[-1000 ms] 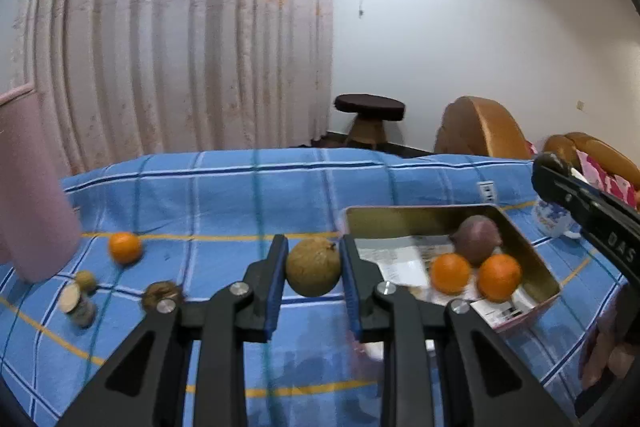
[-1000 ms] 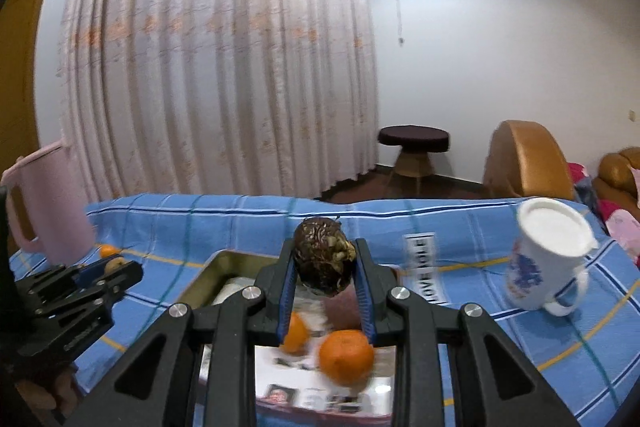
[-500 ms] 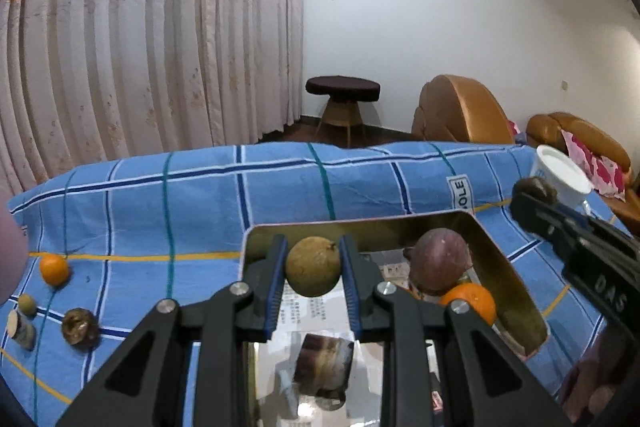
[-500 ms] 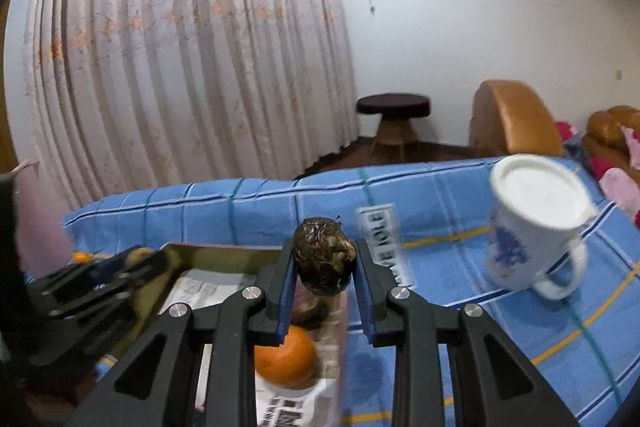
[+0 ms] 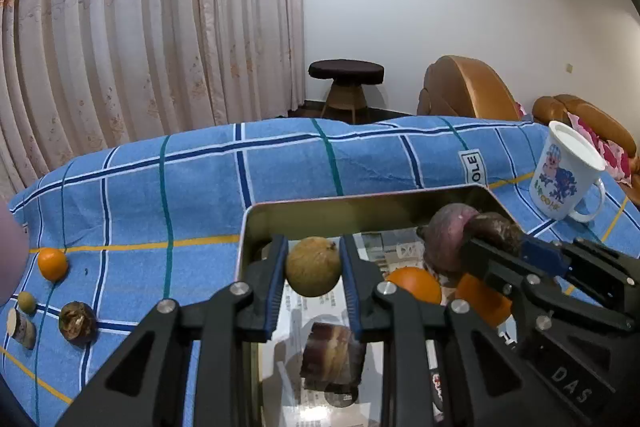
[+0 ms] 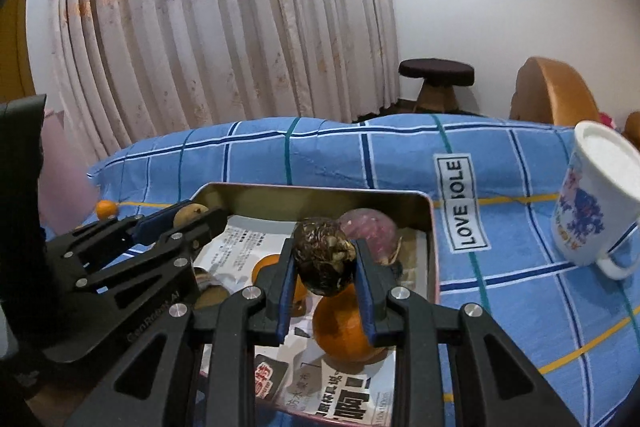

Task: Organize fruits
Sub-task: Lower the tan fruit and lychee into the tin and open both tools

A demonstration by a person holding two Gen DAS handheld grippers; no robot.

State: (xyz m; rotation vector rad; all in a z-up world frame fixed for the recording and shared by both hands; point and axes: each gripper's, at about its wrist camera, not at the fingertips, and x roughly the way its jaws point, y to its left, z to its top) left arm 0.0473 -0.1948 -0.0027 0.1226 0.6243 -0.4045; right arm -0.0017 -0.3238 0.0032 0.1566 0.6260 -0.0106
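Now tan fruit [image 5: 313,271] being clamped across middle by left gripper [image 5: 313,277], dark wrinkled fruit [image 6: 324,262] by right gripper [image 6: 325,281], both being held above tin [image 6: 431,227]; both judged light, round, firm; wrinkled one likely brittle-skinned.

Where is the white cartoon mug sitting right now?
The white cartoon mug stands on the blue checked cloth at the right edge of both wrist views, beyond the metal tray's far right corner, past the "LOVE" label.
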